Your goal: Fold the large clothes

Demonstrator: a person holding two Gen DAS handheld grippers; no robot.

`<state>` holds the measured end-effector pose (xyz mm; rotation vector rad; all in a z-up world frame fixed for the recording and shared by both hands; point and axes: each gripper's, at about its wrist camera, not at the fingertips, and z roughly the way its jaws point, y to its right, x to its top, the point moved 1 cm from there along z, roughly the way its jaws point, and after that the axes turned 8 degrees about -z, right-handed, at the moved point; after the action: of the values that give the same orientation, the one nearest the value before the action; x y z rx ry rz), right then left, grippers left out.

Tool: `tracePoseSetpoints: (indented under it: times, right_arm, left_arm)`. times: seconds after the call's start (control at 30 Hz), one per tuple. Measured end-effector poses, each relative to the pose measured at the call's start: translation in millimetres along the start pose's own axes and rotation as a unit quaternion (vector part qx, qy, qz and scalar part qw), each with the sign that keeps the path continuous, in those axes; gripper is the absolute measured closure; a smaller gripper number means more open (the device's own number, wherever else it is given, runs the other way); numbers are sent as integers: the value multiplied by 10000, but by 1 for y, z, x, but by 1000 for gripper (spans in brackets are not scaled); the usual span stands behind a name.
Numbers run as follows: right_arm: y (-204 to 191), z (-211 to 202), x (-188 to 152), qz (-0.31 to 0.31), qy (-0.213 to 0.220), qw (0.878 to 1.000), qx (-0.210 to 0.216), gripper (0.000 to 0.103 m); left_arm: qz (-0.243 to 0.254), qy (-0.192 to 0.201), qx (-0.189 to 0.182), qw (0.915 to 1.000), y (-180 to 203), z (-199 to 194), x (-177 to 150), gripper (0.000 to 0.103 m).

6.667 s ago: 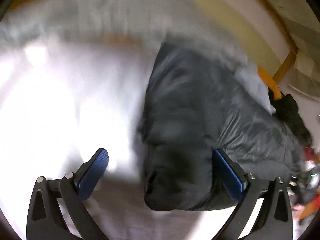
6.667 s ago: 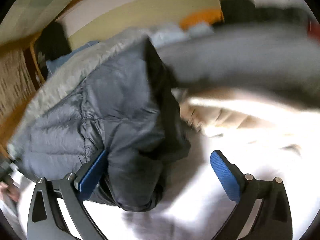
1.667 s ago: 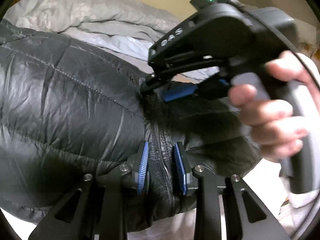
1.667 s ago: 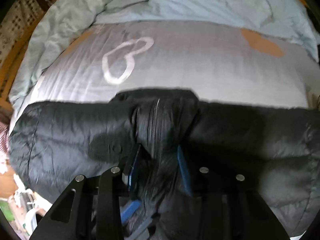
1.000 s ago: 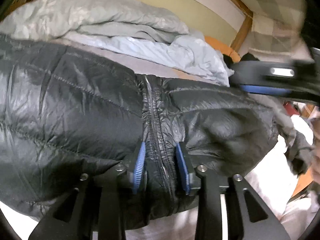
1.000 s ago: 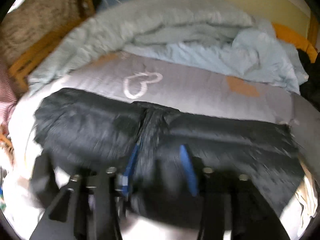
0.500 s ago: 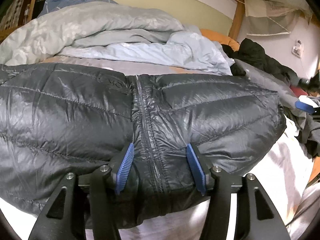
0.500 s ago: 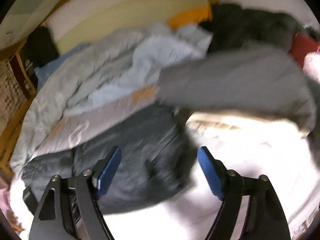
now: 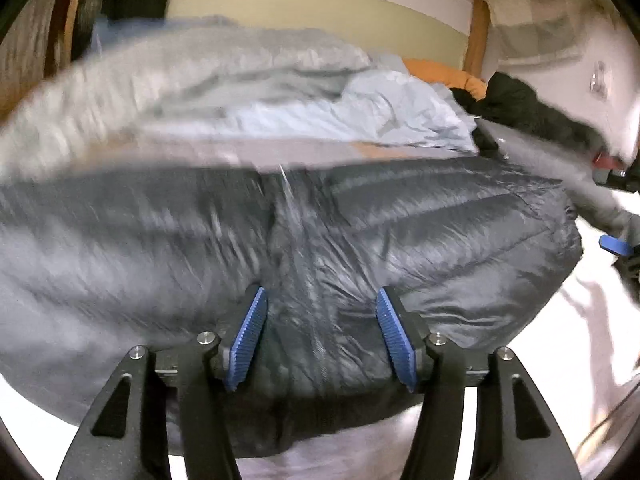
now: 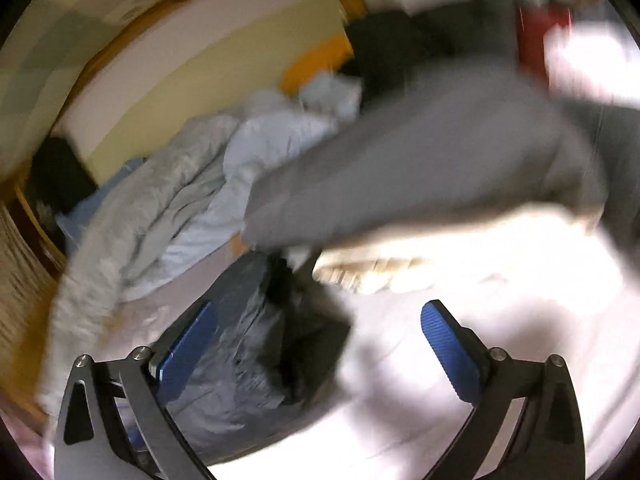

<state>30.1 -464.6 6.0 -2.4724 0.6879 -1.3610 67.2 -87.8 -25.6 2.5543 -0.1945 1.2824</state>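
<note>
A white sheet [image 10: 500, 292] covers the bed, glaring bright from 3 to 6 o'clock in the right wrist view. A pale blue-grey duvet [image 9: 224, 92] is heaped at 11 to 1 o'clock in the left wrist view, below the cream headboard [image 9: 320, 8]. A grey garment [image 10: 420, 168] sprawls across the centre of the right view, blurred.

The dark puffer jacket [image 9: 440, 240], the thing being folded, lies across the sheet as a wide folded bundle filling the middle of the left view, its zip [image 9: 296, 240] running toward 12 o'clock. In the right view its end sits at 7 o'clock.

The left gripper [image 9: 320, 336] stands about half open, at 6 o'clock, with the zip fold bulging between the blue pads; whether they press on the cloth is unclear.

The right gripper [image 10: 316, 344] is spreading its jaws to their widest; the jacket's edge lies between them by the left pad, not pinched. Its blue pad also peeks in at 3 o'clock of the left view.
</note>
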Motion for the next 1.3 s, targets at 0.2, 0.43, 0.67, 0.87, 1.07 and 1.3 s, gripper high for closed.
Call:
tracePoseSetpoints:
  times: [0.2, 0.43, 0.67, 0.87, 1.07, 1.3]
  right_arm:
    - [19, 48, -31, 1152, -957, 9841, 959, 13]
    - [1, 85, -50, 635, -1359, 9795, 1341, 16]
    - [-15, 110, -51, 834, -1597, 9751, 1296, 50]
    - [-41, 98, -43, 472, -1621, 9818, 872, 76]
    - [-64, 55, -35, -274, -1858, 9722, 1396, 80]
    - [-73, -16, -25, -1536, -848, 9764, 1262, 81]
  left_arm:
    - [131, 360, -74, 9992, -2, -38, 32, 59]
    - [-669, -890, -481, 9926, -28, 3, 20, 64]
    - [-385, -683, -219, 9967, -12, -6, 14, 66]
    - [58, -62, -385, 9992, -7, -73, 38, 66]
    - [-658, 286, 122, 9973, -60, -95, 65, 64]
    - [-638, 30, 1008, 9929, -107, -91, 63, 54]
